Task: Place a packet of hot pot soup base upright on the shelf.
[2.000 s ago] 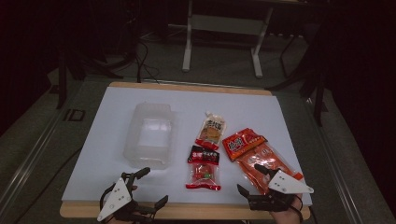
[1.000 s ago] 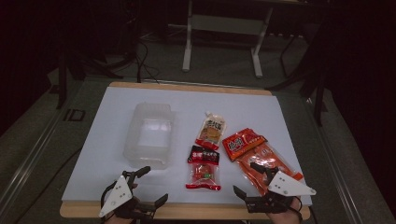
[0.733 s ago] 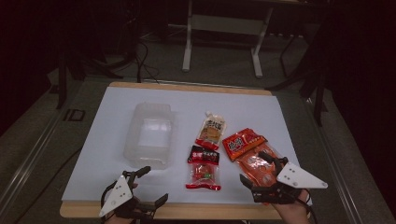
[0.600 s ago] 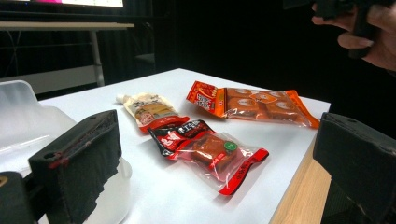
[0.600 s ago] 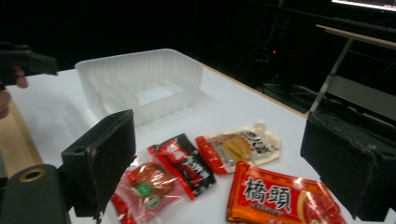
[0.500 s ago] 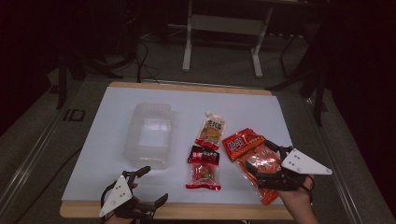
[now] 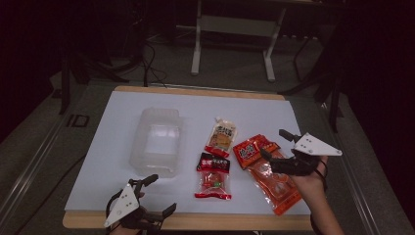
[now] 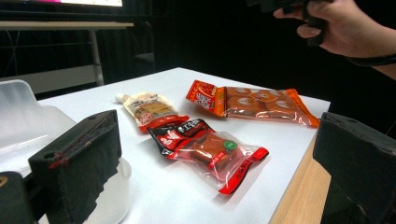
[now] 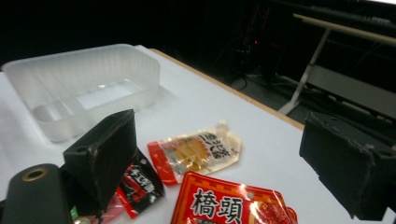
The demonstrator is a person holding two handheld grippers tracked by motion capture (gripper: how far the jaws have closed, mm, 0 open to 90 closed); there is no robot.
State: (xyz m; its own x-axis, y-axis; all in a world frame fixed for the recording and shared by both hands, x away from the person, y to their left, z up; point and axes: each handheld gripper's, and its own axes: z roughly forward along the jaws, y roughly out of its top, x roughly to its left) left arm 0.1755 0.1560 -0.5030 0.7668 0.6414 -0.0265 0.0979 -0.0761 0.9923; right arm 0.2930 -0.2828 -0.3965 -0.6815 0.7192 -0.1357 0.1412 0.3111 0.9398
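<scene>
right tongs (image 7: 275, 144) spread wide, above orange packet (image 7: 266, 172)

Tub (image 7: 155, 142): frosted translucent plastic, smooth. Packets, e.g. orange one (image 7: 266, 172): glossy plastic film (crinkly). Table (image 7: 122, 112): matt white top w/ wood edge. Jaw pads: matt black foam, rough-ish.

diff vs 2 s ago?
The right claw lifted off the table's near edge and moved forward; it now hovers open over the long orange packet. Nothing taken hold of or let go. The left claw, the clear tray and the packets stayed put.
</scene>
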